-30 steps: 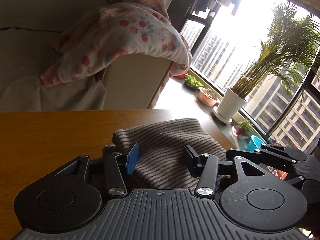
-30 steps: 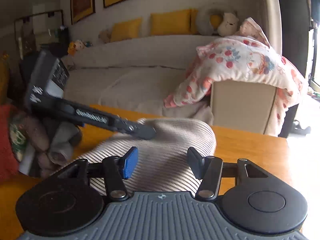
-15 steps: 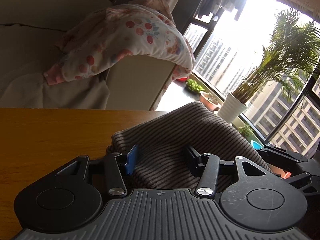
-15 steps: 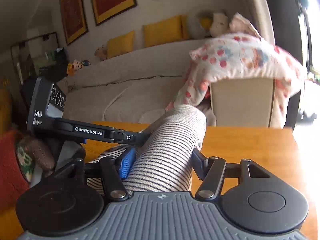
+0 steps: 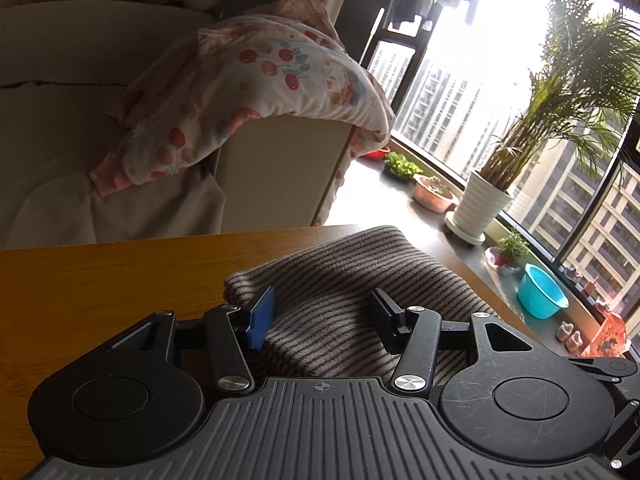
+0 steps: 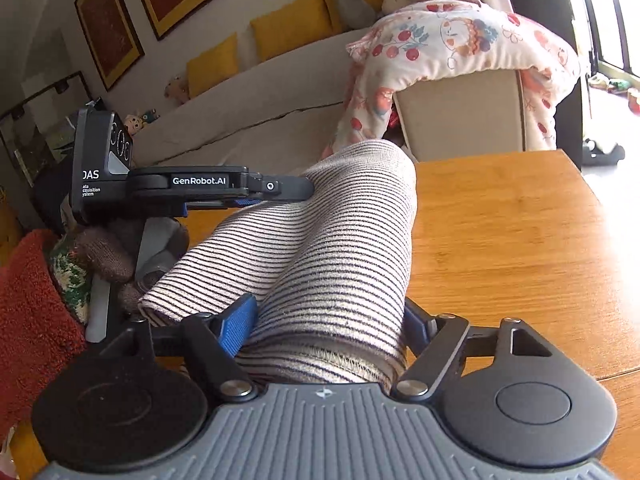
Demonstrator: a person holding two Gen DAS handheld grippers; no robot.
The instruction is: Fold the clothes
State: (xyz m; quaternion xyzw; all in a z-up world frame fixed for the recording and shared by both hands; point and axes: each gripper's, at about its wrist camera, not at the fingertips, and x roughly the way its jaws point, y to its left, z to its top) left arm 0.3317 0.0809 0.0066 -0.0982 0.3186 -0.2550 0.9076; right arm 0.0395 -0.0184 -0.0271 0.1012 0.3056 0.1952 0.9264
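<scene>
1. The striped garment (image 6: 332,264) lies bunched on the wooden table (image 6: 500,240), its cloth raised in a thick roll that runs away from the right gripper toward the sofa (image 6: 260,120).
2. The right gripper (image 6: 326,324) has that roll between its fingers; its jaws have just been opening, and the cloth fills the gap from the blue pad (image 6: 236,326) to the far finger, which is mostly hidden by the fabric.
3. Whether the pads press the cloth cannot be told.
4. The left gripper (image 5: 322,316) stands partly open over the same garment (image 5: 340,292), near the table's far edge.
5. Its blue pad (image 5: 262,318) touches a fold; the other finger (image 5: 386,316) sits on or just above the cloth. No clear pinch shows.
6. In the right view, the left gripper (image 6: 280,188) reaches in from the left and meets the top of the roll.
7. A cherry-print blanket (image 5: 256,92) hangs over the sofa arm behind the table.
8. Potted plants (image 5: 552,120) stand on the window ledge.
</scene>
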